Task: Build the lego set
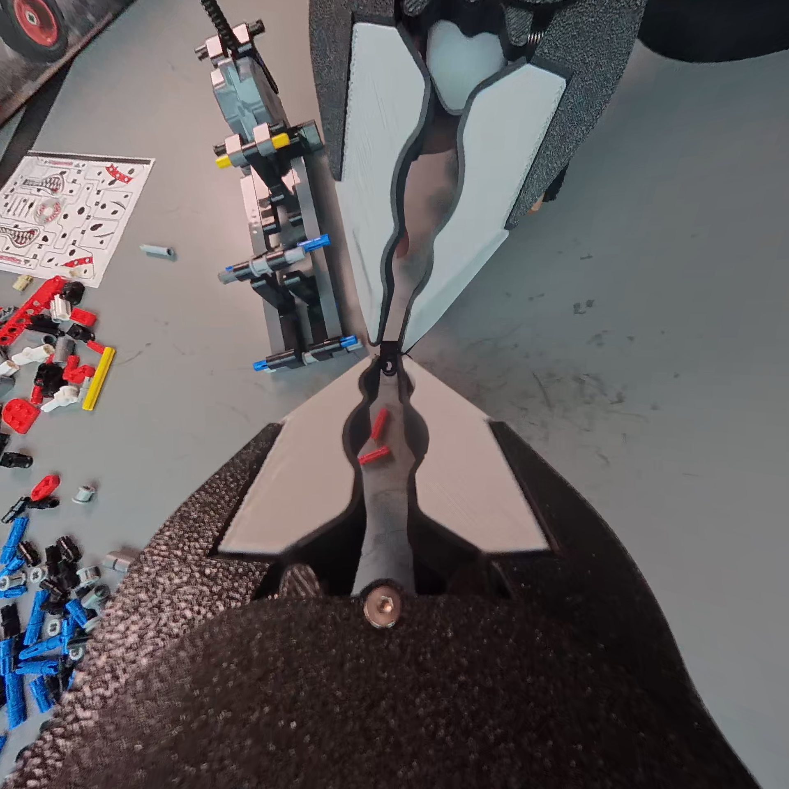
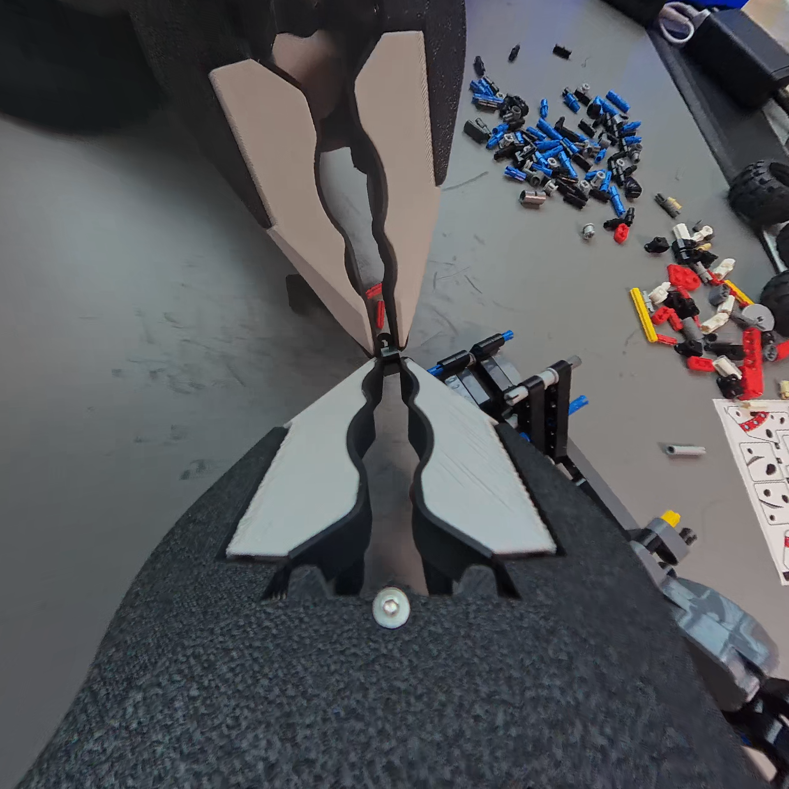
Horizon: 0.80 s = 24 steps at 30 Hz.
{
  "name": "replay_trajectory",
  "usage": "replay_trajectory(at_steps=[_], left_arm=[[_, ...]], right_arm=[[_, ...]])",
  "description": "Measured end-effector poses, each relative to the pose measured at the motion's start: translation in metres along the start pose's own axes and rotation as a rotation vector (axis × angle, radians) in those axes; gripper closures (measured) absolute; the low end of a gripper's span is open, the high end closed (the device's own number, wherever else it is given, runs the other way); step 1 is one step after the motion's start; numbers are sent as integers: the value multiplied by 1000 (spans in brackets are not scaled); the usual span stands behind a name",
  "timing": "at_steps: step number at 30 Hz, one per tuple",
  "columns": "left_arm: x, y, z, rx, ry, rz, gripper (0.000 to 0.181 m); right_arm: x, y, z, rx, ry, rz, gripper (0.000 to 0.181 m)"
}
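My left gripper point(image 1: 389, 366) and my right gripper point(image 2: 387, 363) meet tip to tip above the grey table point(image 1: 597, 299). Both are shut on the same small black Lego connector point(image 1: 388, 363), which also shows in the right wrist view point(image 2: 386, 349). In the left wrist view the right gripper point(image 1: 387, 341) comes in from the top. In the right wrist view the left gripper point(image 2: 385, 339) comes in from the top. Two red pins point(image 1: 378, 423) lie on the table under the left gripper. The partly built black and grey chassis point(image 1: 290, 239) lies just beside the tips and also shows in the right wrist view point(image 2: 533, 397).
A pile of blue and black pins point(image 2: 563, 145) and a pile of red, white, black and yellow parts point(image 2: 704, 316) lie on the table. A sticker sheet point(image 1: 64, 213), a loose grey tube point(image 1: 158, 251), black tyres point(image 2: 760, 196) and a box edge point(image 1: 38, 30) are nearby. Both grippers' tips are close together, under 4 cm apart.
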<state>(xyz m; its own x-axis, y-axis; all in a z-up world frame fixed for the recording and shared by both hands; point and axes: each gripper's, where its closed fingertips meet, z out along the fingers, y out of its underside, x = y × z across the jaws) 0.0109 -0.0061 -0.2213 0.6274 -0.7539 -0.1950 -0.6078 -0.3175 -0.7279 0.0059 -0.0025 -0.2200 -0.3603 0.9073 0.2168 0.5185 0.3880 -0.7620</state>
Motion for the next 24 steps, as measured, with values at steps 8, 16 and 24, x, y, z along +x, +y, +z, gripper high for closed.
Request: replay_trajectory(at_steps=[8,16,24], left_arm=[[-12,4,3,-30,56,-114,172],[-14,7,3,-10,37,-131,172],[-16,2,1,19,69,-235,172]], right_arm=[[9,2,1,-51,-9,-40,172],[19,9,-22,-46,-1,-26,163],[19,18,-22,-96,20,-81,162]])
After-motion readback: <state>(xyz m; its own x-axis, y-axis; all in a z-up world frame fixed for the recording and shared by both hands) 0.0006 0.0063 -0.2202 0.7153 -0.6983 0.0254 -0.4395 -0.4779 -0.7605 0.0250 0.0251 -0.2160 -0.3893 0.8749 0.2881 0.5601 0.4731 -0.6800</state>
